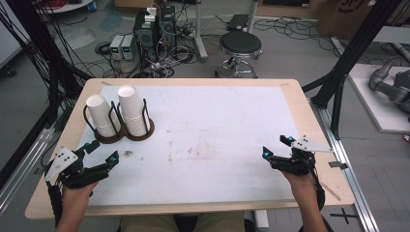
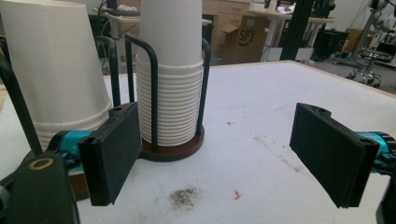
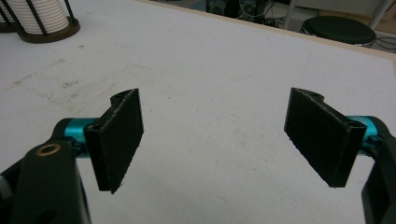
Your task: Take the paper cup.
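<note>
Two stacks of white paper cups stand upside down in a black wire holder with brown round bases at the table's left. The left stack and the right stack lean slightly. My left gripper sits near the front left, just in front of the holder, jaws open and empty. In the left gripper view the right stack rises close ahead between the black pads, with the left stack beside it. My right gripper rests at the front right, open and empty, over the bare mat.
A white mat covers the wooden table; it has faint brown stains in the middle and a dark smudge near the left gripper. Beyond the far edge are a black stool, computers and cables on the floor.
</note>
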### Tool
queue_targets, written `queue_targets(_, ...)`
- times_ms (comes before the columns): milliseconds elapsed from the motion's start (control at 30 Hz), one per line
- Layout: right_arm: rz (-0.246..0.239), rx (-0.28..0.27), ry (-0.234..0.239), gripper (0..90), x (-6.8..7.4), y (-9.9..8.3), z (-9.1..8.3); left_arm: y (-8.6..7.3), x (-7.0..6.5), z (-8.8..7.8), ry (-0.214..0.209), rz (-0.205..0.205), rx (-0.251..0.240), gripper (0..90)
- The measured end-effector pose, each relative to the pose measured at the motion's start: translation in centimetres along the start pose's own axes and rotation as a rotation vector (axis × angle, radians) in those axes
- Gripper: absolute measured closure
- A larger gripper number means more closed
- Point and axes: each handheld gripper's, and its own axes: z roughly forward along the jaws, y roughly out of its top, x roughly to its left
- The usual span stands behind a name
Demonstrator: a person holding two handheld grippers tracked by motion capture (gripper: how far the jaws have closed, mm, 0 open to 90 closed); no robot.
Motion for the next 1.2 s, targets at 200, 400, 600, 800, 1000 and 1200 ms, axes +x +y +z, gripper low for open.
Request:
queue_targets(200,0.005,0.001,0.015,20.4,-0.1,-0.2,0.1,0.2,-0.3,0.8,-0.011,-0.001,0.003,17.0)
queue_targets(400,-0.004,0.014,0.019,20.4,0.1,-0.3,0.4,0.6,-0.5,1.1,-0.044,-0.010,0.000,17.0)
queue_targets(600,0.008,0.006,0.016,20.4,0.2,-0.2,0.0,2.1,0.1,1.6,-0.065,-0.038,-0.008,16.9)
queue_targets(800,0.006,-0.002,0.006,20.4,0.5,0.0,-0.6,3.9,0.9,2.2,-0.061,-0.054,-0.037,16.9)
queue_targets(1000,0.005,-0.002,0.007,20.4,0.5,0.1,-0.3,6.7,1.5,3.8,-0.093,-0.030,-0.021,16.7)
queue_targets(1200,0.000,0.012,0.012,20.4,0.7,0.0,-0.2,9.5,2.0,5.7,-0.104,0.006,-0.019,16.7)
